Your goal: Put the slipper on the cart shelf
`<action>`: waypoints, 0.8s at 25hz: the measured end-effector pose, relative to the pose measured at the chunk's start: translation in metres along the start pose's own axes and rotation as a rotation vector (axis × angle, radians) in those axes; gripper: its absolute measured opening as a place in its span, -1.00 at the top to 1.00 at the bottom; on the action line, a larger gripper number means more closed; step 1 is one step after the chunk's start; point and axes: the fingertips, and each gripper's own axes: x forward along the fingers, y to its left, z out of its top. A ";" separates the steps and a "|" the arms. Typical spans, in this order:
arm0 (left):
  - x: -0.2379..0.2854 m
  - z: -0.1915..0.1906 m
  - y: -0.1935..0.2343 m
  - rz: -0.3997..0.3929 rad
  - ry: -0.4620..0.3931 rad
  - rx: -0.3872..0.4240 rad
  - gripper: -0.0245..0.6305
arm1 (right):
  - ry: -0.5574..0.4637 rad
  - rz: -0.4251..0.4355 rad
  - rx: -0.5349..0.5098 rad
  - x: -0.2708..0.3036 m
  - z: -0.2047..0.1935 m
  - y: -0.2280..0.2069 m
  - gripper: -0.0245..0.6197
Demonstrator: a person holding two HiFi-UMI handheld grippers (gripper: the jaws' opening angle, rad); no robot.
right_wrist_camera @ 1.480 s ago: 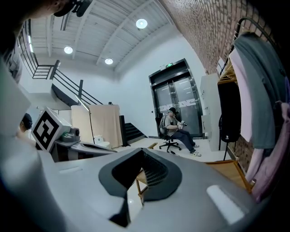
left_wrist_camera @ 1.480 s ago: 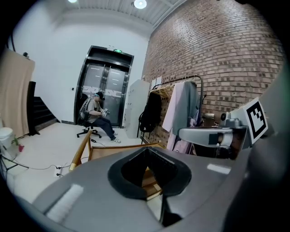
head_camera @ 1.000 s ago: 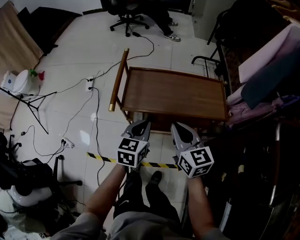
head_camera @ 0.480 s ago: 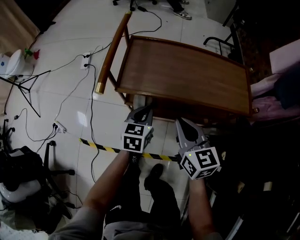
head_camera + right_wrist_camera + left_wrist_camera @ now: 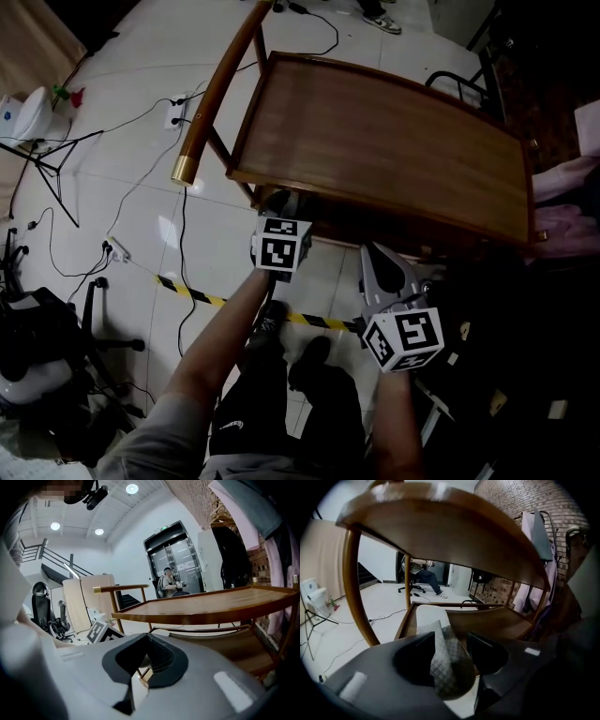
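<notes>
The wooden cart's top shelf fills the head view. My left gripper reaches under its near edge. In the left gripper view a white slipper with a quilted grey upper lies on the cart's lower shelf. It sits between the jaws of my left gripper, which have just been opening and now stand wide, not pressing on it. My right gripper hangs to the right, just short of the cart. The jaws of the right gripper are shut, and I see nothing held in them.
The cart's long handle with a brass tip juts out at the left. Yellow-black tape, cables and a power strip lie on the white floor. An office chair stands at the left, clothes hang at the right.
Both grippers have sunk and moved in toward the cart. The left one has gone under the top shelf's edge, the right one stays in front of it.
</notes>
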 end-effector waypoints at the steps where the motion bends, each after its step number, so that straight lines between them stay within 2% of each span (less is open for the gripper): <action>1: 0.008 -0.001 0.005 0.015 0.006 0.000 0.26 | 0.004 0.001 0.000 0.001 -0.003 -0.002 0.92; 7: 0.040 -0.004 0.024 0.076 0.037 0.009 0.21 | 0.038 -0.002 0.011 0.005 -0.017 -0.012 0.92; 11: 0.047 -0.008 0.023 0.097 0.063 0.055 0.23 | 0.051 0.002 0.026 0.008 -0.022 -0.013 0.92; 14: 0.047 -0.011 0.027 0.125 0.071 0.069 0.34 | 0.060 0.003 0.034 0.008 -0.024 -0.011 0.92; 16: 0.046 -0.012 0.029 0.144 0.068 0.088 0.54 | 0.059 -0.002 0.037 0.006 -0.022 -0.013 0.92; 20: 0.045 -0.010 0.027 0.151 0.061 0.182 0.75 | 0.047 -0.018 0.038 0.000 -0.013 -0.015 0.92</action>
